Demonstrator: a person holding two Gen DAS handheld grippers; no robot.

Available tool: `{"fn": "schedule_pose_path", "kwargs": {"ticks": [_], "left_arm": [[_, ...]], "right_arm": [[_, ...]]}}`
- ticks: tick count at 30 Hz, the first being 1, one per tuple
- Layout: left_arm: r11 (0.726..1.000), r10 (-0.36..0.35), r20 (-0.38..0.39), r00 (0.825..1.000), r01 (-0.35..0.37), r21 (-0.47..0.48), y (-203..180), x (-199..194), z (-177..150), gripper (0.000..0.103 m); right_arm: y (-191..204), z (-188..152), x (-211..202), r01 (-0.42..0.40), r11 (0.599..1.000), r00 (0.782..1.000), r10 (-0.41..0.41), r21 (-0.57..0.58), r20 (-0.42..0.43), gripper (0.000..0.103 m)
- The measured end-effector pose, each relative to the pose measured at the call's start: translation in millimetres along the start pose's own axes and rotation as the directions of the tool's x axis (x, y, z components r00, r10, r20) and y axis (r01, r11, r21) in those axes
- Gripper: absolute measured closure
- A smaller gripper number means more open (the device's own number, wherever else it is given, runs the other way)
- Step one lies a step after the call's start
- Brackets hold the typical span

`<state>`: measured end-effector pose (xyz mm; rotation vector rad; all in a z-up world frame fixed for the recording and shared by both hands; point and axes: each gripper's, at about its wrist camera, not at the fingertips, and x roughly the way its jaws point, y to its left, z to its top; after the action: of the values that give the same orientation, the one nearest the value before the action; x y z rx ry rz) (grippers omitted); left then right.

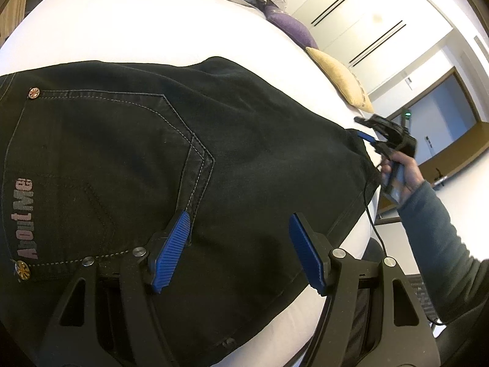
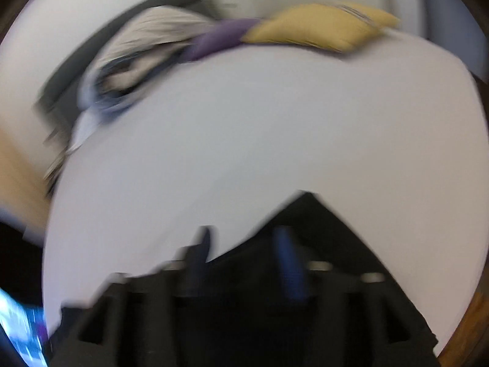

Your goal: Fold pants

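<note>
Left gripper spread over black pants, right gripper blurred, seemingly parted

Bright, fisheye-warped; right wrist view motion-blurred.

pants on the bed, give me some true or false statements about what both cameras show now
1. The pants are black. True.
2. The left gripper is shut on the pants. False: its blue fingers stand apart above the fabric.
3. A yellow pillow lies on the bed next to a purple pillow. True.
4. The pocket lettering reads "Levis". False: it reads "About Me".
5. The right gripper is at the far end of the pants. True.
</note>
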<state>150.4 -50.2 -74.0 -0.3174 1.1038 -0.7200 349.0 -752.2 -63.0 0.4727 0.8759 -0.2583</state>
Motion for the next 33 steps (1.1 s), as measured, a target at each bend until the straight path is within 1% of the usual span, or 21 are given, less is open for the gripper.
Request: {"fn": "schedule_pose_path", "kwargs": {"ticks": [4,6,7,8,9,11,13,14,15,16,17,19,20,22,23,26,27,28,30,31,33], "left_arm": [[1.000,0.006,0.012,1.000,-0.006,0.000,0.0,-0.6,-2.4,0.036],[1.000,0.008,0.014,1.000,-0.008,0.005,-0.2,-0.9,-4.0,0.036],[1.000,0.008,0.013,1.000,-0.008,0.008,-1.0,-0.6,-4.8,0.036],[1.000,0.009,0.011,1.000,-0.009,0.009,-1.4,-0.8,-5.3,0.036],[1.000,0.009,0.009,1.000,-0.009,0.012,-2.0,-1.0,-6.0,0.036],[1.000,0.006,0.009,1.000,-0.006,0.010,-2.3,-3.1,-7.0,0.036],[1.000,-0.008,0.021,1.000,0.008,-0.004,-0.2,-6.9,-9.0,0.036],[1.000,-0.014,0.025,1.000,0.014,-0.010,1.6,-8.7,-8.4,0.035],[1.000,-0.017,0.029,0.999,0.017,-0.016,2.7,-8.8,-8.6,0.035],[1.000,-0.016,0.030,0.999,0.017,-0.017,3.2,-8.0,-8.9,0.035],[1.000,-0.013,0.031,0.999,0.013,-0.013,3.4,-7.6,-8.9,0.035],[1.000,-0.003,0.034,0.999,0.003,-0.006,1.9,-5.4,-8.4,0.035],[1.000,0.001,0.036,0.999,-0.001,-0.004,1.3,-5.6,-8.7,0.035],[1.000,-0.003,0.034,0.999,0.003,-0.002,3.1,-8.6,-9.6,0.035],[1.000,-0.008,0.034,0.999,0.008,-0.005,4.2,-9.9,-9.7,0.035],[1.000,-0.021,0.039,0.999,0.022,-0.018,6.0,-14.4,-11.4,0.035],[1.000,-0.022,0.041,0.999,0.023,-0.017,6.9,-15.4,-12.0,0.035],[1.000,-0.022,0.043,0.999,0.023,-0.016,7.8,-16.0,-13.0,0.035],[1.000,-0.021,0.046,0.999,0.022,-0.020,10.8,-19.3,-16.3,0.035],[0.999,-0.018,0.048,0.999,0.020,-0.025,12.6,-21.6,-17.9,0.035],[0.999,-0.029,0.051,0.998,0.031,-0.028,17.4,-25.9,-21.8,0.035]], "right_arm": [[16.0,-33.8,3.7,-0.254,0.966,0.959,0.245,-0.051,-0.143,0.041],[8.3,-51.2,18.8,-0.230,0.972,0.956,0.217,-0.047,-0.195,0.041],[-6.6,-57.4,24.0,-0.197,0.980,0.965,0.189,-0.026,-0.184,0.054],[-23.0,-56.6,24.3,-0.149,0.989,0.977,0.150,0.018,-0.151,0.094],[-39.4,-58.0,21.2,-0.117,0.989,0.983,0.129,0.095,-0.129,0.103],[-77.3,-57.2,5.3,-0.073,0.960,0.994,0.091,0.270,-0.055,0.103],[-81.4,-51.6,-15.1,0.081,0.963,0.997,-0.078,0.259,-0.022,0.102],[-69.3,-48.7,-27.0,0.121,0.968,0.992,-0.122,0.218,-0.010,0.085],[-58.3,-48.4,-33.1,0.076,0.979,0.997,-0.077,0.192,0.001,0.074],[-39.0,-49.7,-38.4,-0.037,0.986,0.999,0.037,0.163,0.004,0.059],[-15.5,-53.8,-39.2,-0.108,0.984,0.994,0.110,0.142,-0.007,0.054],[49.8,-61.0,-35.4,-0.330,0.943,0.939,0.333,0.045,-0.088,0.050],[75.3,-64.3,-31.8,-0.390,0.920,0.913,0.390,0.026,-0.120,0.049],[149.5,-82.6,-10.7,-0.561,0.828,0.797,0.537,-0.008,-0.277,0.048],[181.7,-89.3,4.8,-0.605,0.796,0.746,0.557,-0.021,-0.365,0.048],[245.5,-113.5,49.4,-0.650,0.760,0.650,0.540,-0.023,-0.534,0.048],[261.7,-118.7,73.9,-0.640,0.768,0.635,0.513,-0.021,-0.578,0.048],[272.5,-110.8,99.3,-0.611,0.791,0.651,0.479,-0.032,-0.588,0.048],[261.9,-96.7,131.8,-0.583,0.812,0.671,0.500,0.026,-0.547,0.070],[243.6,-81.6,139.2,-0.526,0.847,0.718,0.491,0.078,-0.492,0.097],[203.5,-58.3,130.4,-0.414,0.901,0.834,0.432,0.128,-0.344,0.102]]}}
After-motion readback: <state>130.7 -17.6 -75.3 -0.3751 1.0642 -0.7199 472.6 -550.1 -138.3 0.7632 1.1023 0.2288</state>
